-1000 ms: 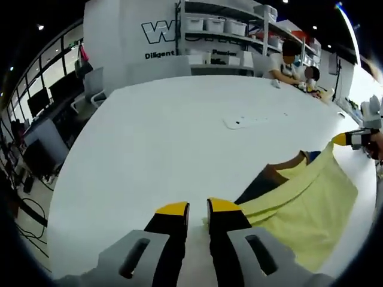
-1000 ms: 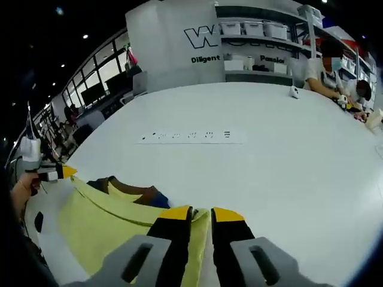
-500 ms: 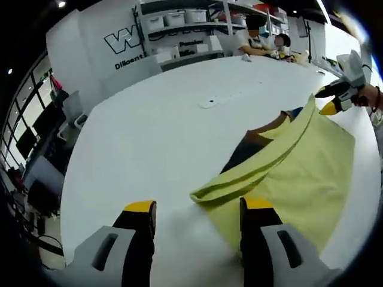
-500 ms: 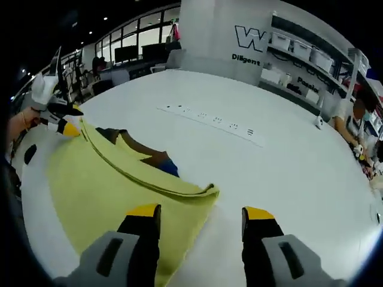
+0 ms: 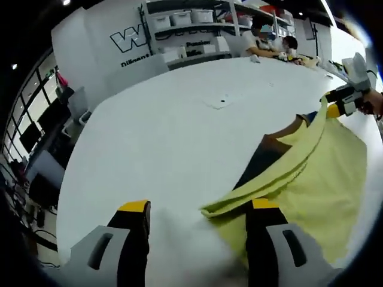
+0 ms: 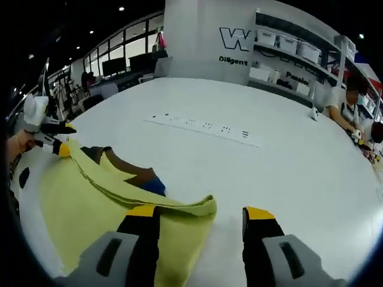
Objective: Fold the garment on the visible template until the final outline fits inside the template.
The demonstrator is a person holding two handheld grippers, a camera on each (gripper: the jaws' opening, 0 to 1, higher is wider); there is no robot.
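A yellow garment (image 5: 305, 179) lies folded on the white table (image 5: 155, 137), its doubled edge running from one gripper to the other. A brown and blue part (image 5: 266, 152) pokes out beyond that fold. My left gripper (image 5: 200, 205) is open, and the garment's near corner lies loose between its jaws. In the right gripper view the same garment (image 6: 90, 197) spreads to the left, with the brown and blue part (image 6: 134, 173) behind the fold. My right gripper (image 6: 200, 211) is open over the other folded corner. The right gripper (image 5: 335, 103) and the left gripper (image 6: 57, 139) also appear across the cloth from each other.
A white power strip (image 6: 203, 127) lies on the table (image 6: 287, 167) past the garment. People sit at the far edge (image 5: 263, 42), and shelves with bins (image 6: 287, 45) stand behind. Desks and chairs (image 5: 42, 155) flank the table.
A second ago both grippers were shut on the garment's folded edge. They opened half a second ago and let it drop; since then they have drawn back slightly.
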